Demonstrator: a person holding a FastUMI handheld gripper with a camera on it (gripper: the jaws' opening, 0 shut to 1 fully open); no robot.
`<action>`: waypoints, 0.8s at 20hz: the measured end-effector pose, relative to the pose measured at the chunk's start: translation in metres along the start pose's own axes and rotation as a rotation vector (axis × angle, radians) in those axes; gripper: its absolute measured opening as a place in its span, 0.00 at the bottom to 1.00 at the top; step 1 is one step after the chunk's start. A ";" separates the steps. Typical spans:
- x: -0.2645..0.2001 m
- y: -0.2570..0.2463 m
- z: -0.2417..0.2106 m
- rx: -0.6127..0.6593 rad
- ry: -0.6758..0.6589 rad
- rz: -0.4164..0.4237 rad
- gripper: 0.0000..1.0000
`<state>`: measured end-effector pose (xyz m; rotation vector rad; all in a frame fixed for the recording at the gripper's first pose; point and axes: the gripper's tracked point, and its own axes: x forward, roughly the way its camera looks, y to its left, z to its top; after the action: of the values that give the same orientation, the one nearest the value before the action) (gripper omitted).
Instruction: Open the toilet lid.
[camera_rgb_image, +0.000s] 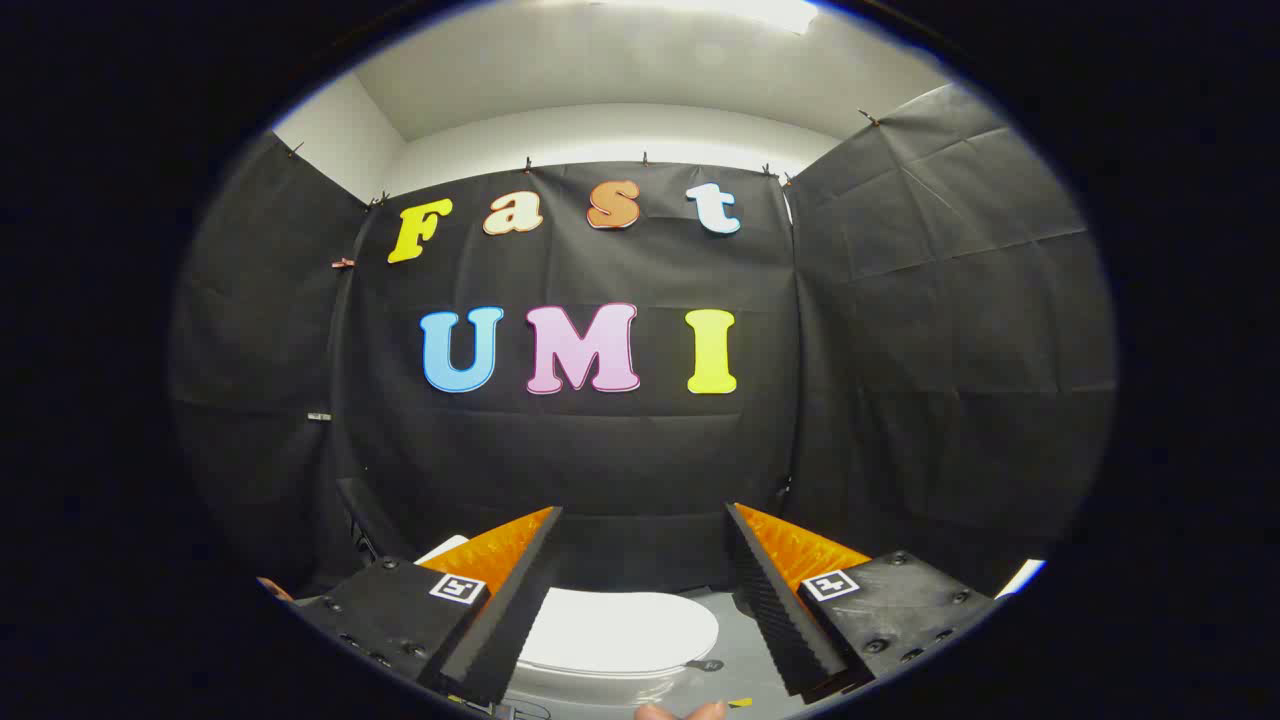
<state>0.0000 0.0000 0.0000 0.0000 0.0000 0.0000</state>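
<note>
At the moment inspected, the tongs (640, 600) stood released, their two fingers (500, 630) spread wide and gripping nothing. The toilet lid (615, 630) lay below and ahead of them, seen in the gap between the fingers, shut flat on the toilet bowl (590, 688) and well apart from either finger. The lid appeared as a white oval; its near part was cut off from view, and the fisheye bends shapes, so its long axis could be judged only loosely: it seemed to run on a slant across the fingers, the rounded end lying toward the right-hand finger. The hinge could not be made out, so which end was the free one remained a judgement, not an observation. A small dark fitting (708, 665) sat on the grey floor (740, 660) just beside that rounded end. A fingertip of a person's hand (680, 711) showed beneath the bowl. In the inspector's judgement the task stood unstarted and the step in hand was the approach. To do it well, the tongs would need to come down toward the rim at the end away from the hinge, one finger going under the lip, or both closing across its thin edge, before swinging upward about the hinge. A grip taken on the smooth top would likely slide off.
</note>
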 end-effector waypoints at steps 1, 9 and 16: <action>0.002 -0.001 -0.002 -0.007 0.000 -0.007 0.99; 0.017 -0.006 -0.005 -0.062 -0.020 -0.078 0.99; 0.031 0.009 -0.034 -0.048 0.048 -0.045 0.98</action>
<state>0.0311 0.0086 -0.0340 -0.0481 0.0477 -0.0447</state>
